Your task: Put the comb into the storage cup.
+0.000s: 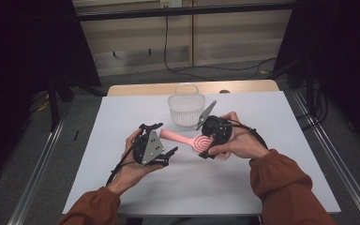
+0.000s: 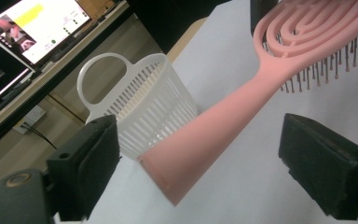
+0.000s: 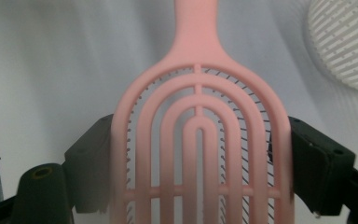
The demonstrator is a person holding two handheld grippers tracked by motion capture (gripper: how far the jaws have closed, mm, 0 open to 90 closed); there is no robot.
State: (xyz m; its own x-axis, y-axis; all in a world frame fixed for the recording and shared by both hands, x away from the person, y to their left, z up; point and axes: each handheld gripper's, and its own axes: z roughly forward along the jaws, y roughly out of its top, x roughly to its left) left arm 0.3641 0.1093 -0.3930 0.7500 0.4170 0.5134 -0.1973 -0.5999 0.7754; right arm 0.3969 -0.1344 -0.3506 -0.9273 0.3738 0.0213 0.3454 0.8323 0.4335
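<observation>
A pink hairbrush (image 1: 176,137) is held above the white table (image 1: 117,117), its handle pointing left. My right gripper (image 1: 204,146) is shut on the brush's head; in the right gripper view the two pads press on the sides of the vented brush head (image 3: 198,140), which sits in the right gripper (image 3: 198,172). My left gripper (image 1: 163,139) is open. In the left gripper view the end of the brush handle (image 2: 214,121) lies between the left gripper's (image 2: 200,158) pads with a gap on both sides. A white slatted basket (image 1: 186,108) stands upright just behind the brush.
The basket (image 2: 140,102) has a loop handle and also appears as a round white shape (image 3: 349,42) in the right gripper view. Computer screens (image 2: 32,23) stand on a desk beyond the table. Dark curtains and metal rails (image 1: 42,178) flank the table.
</observation>
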